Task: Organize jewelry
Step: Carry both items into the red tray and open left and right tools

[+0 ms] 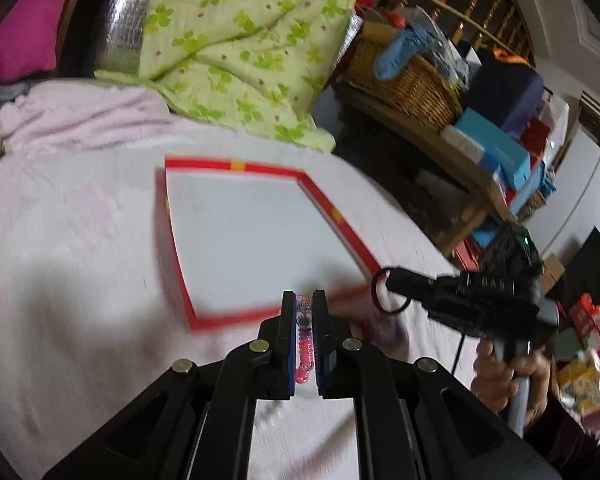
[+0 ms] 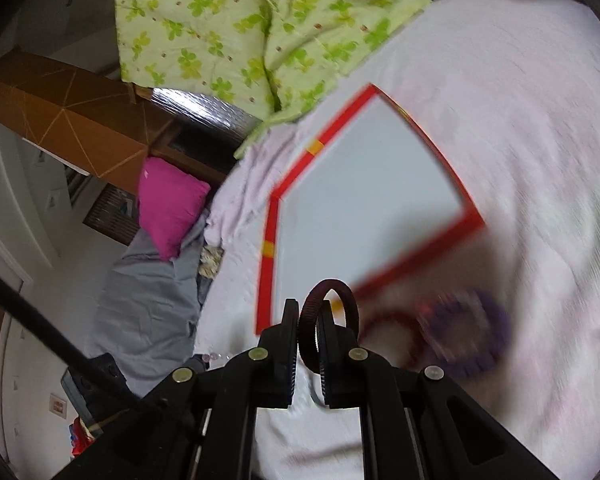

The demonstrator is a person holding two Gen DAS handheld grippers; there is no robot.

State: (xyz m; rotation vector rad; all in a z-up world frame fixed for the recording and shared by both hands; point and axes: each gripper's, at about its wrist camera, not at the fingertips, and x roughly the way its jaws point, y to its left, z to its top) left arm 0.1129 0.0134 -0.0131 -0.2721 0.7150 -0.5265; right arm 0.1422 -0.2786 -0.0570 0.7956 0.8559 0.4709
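A shallow red-rimmed box lid with a white inside [image 1: 244, 232] lies on the pale pink bedspread; it also shows in the right wrist view [image 2: 364, 200]. My left gripper [image 1: 304, 300] is shut on a pink and purple beaded bracelet [image 1: 305, 348], held edge-on just before the lid's near rim. My right gripper [image 2: 308, 312] is shut on a dark red ring bracelet [image 2: 332, 312]; in the left wrist view it [image 1: 388, 280] holds the bracelet [image 1: 384, 296] by the lid's right corner. A purple bracelet [image 2: 468, 332] and a red bracelet [image 2: 396, 332] lie blurred on the bed.
A green floral quilt [image 1: 244, 40] is bunched at the head of the bed, with a magenta pillow [image 1: 24, 24] to its left. Right of the bed stand a wicker basket [image 1: 404, 80] and stacked boxes [image 1: 500, 152] on a bench.
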